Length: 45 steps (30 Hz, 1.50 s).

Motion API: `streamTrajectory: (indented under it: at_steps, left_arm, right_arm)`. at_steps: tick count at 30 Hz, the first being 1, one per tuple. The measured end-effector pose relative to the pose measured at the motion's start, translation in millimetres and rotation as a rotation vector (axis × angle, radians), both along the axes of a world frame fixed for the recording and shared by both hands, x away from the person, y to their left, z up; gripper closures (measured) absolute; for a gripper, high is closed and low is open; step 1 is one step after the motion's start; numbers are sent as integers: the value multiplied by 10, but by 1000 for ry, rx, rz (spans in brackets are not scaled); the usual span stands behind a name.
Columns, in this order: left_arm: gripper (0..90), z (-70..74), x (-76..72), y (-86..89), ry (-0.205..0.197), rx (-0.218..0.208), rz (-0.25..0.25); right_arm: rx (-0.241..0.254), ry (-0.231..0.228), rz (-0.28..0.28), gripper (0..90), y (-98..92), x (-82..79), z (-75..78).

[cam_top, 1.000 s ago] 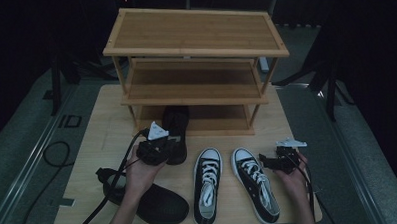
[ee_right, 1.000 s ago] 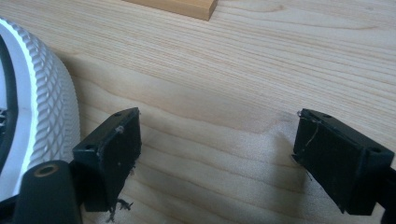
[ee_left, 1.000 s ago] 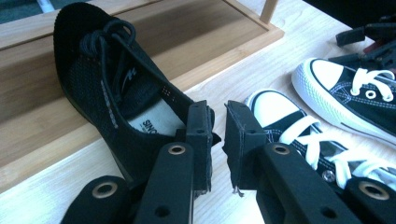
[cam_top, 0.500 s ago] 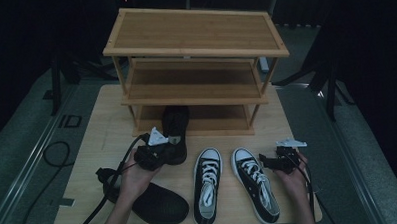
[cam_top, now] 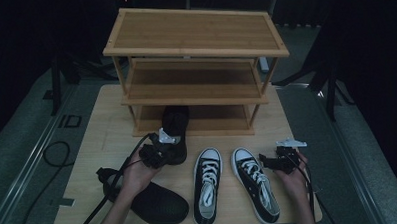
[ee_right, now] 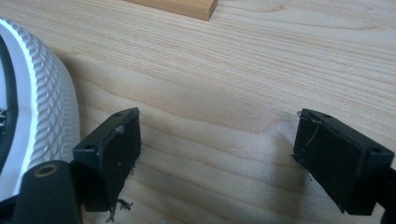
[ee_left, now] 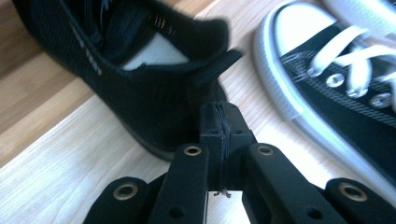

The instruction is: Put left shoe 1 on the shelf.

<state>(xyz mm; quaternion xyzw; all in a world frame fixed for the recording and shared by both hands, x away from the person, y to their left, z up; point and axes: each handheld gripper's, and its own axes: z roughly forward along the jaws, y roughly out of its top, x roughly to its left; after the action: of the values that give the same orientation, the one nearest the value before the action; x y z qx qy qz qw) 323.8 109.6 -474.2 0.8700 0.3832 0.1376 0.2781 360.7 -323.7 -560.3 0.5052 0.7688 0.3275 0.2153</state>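
Note:
A black knit shoe (cam_top: 175,127) lies with its toe under the bottom shelf of the wooden rack (cam_top: 193,29). My left gripper (cam_top: 166,147) is right at this shoe's heel. In the left gripper view its jaws (ee_left: 219,123) are pressed together, tips against the black shoe (ee_left: 140,79) just below the heel tab. I cannot tell if any fabric is pinched. My right gripper (cam_top: 266,162) rests open on the table beside the right sneaker (cam_top: 254,185). Its pads (ee_right: 116,144) hold nothing, and the sneaker's white toe cap (ee_right: 42,116) is at the left.
A second black shoe (cam_top: 152,201) lies by the left forearm near the front edge. The left sneaker (cam_top: 207,184) sits beside its mate, close to the left gripper (ee_left: 345,79). A cable (cam_top: 48,157) trails off the table's left side. The rack's three shelves are bare.
The left gripper has shifted slightly at the black shoe's heel. The right hand and all the shoes have stayed where they were.

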Motion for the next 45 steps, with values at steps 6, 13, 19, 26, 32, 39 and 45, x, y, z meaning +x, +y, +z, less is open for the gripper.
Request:
streamTrajectory:
  at_steps: [6, 13, 19, 26, 32, 39, 45]
  left_arm:
    - [897, -27, 22, -37, 10, 29, -6]
    - [899, 19, 72, -83, -9, 39, 15]
    - [899, 20, 205, -98, -29, 23, 50]
    - [900, 14, 322, -105, -32, 0, 53]
    - [899, 9, 326, -100, -34, -1, 41]
    - [886, -12, 275, -146, -24, 32, 12]
    - [891, -91, 295, -196, 10, 40, -11]
  right_arm:
    - [-1, -1, 0, 148, -1, 1, 0]
    - [0, -1, 0, 148, 0, 1, 0]
    - [-1, 0, 0, 148, 0, 0, 0]
    - [0, -1, 0, 148, 0, 1, 0]
    - [0, -1, 0, 148, 0, 1, 0]
    - [0, -1, 0, 148, 0, 1, 0]
    - [0, 0, 0, 148, 0, 0, 0]
